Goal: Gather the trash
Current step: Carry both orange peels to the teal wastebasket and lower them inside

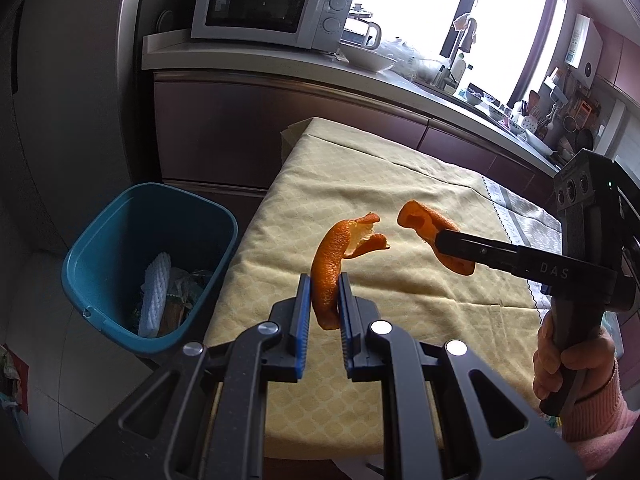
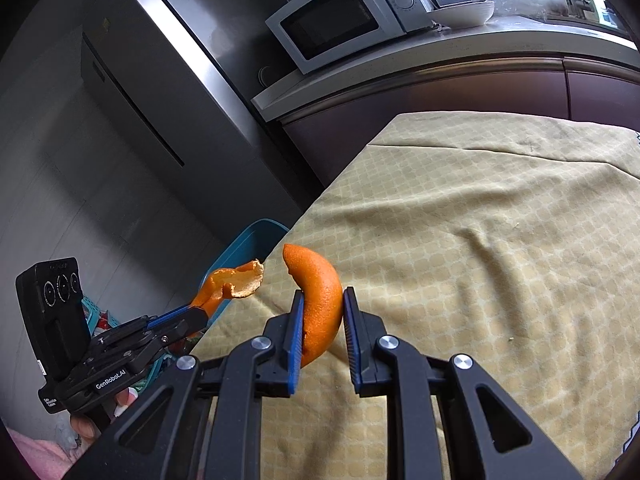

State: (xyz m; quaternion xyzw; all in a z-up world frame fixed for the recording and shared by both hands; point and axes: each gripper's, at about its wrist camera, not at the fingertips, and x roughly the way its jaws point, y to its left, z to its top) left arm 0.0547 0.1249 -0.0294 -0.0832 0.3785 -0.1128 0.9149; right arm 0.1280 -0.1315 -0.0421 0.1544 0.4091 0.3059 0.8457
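two pieces of orange peel are held above a bench covered in a pale yellow patterned cloth point(image 1: 360, 168), one in each claw.

left wrist view: the left claw point(image 1: 325, 304) is clamped on a long curled strip of orange peel with a torn pale tip point(image 1: 332, 264). its blue-padded fingers point(image 1: 304, 304) press the strip's lower end from both sides, and the strip rises and bends to the right. the right claw point(image 1: 444, 242) enters from the right, its black fingers closed on a shorter curved piece of orange peel point(image 1: 428, 222), held close to the first strip but not touching it. a hand in a pink knitted sleeve point(image 1: 568, 356) grips the right tool's handle. a teal plastic bin point(image 1: 100, 240) stands on the floor just left of the bench and holds a white ribbed object and crumpled scraps. a white microwave point(image 1: 272, 4) sits on the kitchen worktop behind.

right wrist view: the right claw point(image 2: 320, 312) pinches the shorter curved peel point(image 2: 318, 300) between its blue pads, the smooth orange skin facing the camera, above the cloth-covered bench point(image 2: 500, 240) near its left edge. to the left, the left claw point(image 2: 196, 314) grips its curled strip point(image 2: 234, 280), the pale inner side showing, over the bench edge. the rim of the teal bin point(image 2: 256, 236) shows just behind that strip. the microwave point(image 2: 332, 16) and a tall grey fridge point(image 2: 140, 100) stand behind.
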